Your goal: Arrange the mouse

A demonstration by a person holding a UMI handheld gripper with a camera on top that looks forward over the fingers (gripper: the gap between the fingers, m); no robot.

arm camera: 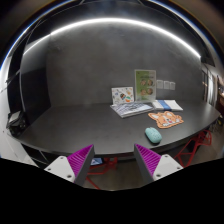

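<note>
A small teal mouse (153,134) lies on the dark grey table (85,125), near its front edge and well beyond my right finger. Just behind it lies an orange printed sheet (165,119). My gripper (113,163) hangs in front of the table edge, lower than the tabletop. Its two fingers with magenta pads (82,160) stand wide apart with nothing between them.
At the back of the table a picture card (144,83) stands upright, with another printed card (123,96) and flat booklets (136,108) beside it. A dark chair (22,110) stands at the left. Red chair legs (95,163) show below the table edge.
</note>
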